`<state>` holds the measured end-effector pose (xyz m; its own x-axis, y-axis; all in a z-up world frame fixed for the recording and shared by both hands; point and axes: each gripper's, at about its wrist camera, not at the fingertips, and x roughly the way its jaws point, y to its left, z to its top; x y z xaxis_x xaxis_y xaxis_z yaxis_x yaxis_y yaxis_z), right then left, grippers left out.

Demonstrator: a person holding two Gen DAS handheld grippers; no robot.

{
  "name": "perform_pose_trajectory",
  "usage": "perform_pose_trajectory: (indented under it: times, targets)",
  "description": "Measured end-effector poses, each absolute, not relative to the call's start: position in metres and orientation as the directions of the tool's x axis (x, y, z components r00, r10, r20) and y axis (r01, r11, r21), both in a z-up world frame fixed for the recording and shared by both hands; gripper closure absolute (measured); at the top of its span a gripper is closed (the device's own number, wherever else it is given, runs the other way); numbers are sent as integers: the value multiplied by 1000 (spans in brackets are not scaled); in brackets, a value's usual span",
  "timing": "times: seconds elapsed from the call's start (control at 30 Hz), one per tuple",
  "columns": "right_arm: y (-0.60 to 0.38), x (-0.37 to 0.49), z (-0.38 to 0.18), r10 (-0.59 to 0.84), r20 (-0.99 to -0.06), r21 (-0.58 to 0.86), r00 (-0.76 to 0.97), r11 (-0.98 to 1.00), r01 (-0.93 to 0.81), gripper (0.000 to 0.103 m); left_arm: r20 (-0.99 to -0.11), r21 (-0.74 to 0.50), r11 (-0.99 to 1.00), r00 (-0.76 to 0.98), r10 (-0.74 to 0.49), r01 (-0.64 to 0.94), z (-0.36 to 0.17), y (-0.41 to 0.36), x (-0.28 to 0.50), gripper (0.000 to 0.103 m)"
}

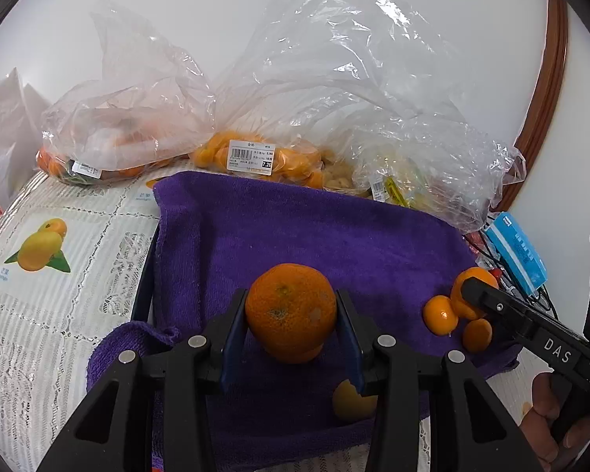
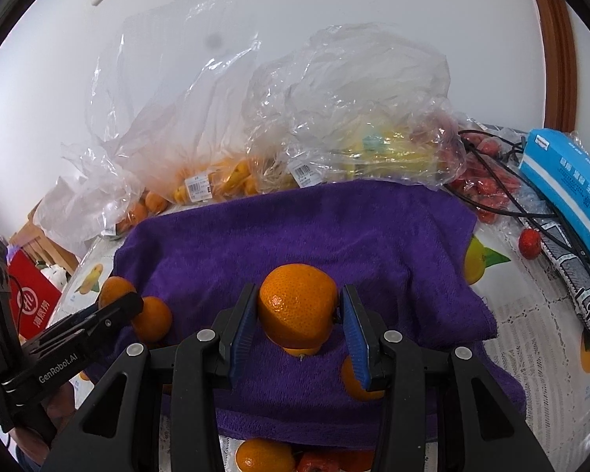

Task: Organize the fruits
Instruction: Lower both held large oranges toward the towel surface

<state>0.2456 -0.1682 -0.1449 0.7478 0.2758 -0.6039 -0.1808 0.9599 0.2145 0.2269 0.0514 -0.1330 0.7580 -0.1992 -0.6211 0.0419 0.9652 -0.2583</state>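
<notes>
now both grippers clamp fruit over the purple towel (image 1: 314,228): left gripper (image 1: 291,314) pinches an orange (image 1: 291,306), right gripper (image 2: 299,314) pinches a mandarin (image 2: 297,306).

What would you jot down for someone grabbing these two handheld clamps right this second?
Left gripper: shut on an orange, above the purple towel.
Right gripper: shut on another orange, above the same towel.
Done: a few small oranges lie loose on the towel.
Left: both held oranges need setting down; the plastic bags behind the towel hold more fruit, and strawberries sit beside the blue tissue pack.
</notes>
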Motion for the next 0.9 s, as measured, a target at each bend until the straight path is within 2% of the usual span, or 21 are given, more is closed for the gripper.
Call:
perform_pose_trajectory:
  times: [0.9]
  targets:
    - [-153,239,-144,314,-604,190,733,949,-251,61,-624,-255,966,756,-200,45,-133,50,228,62]
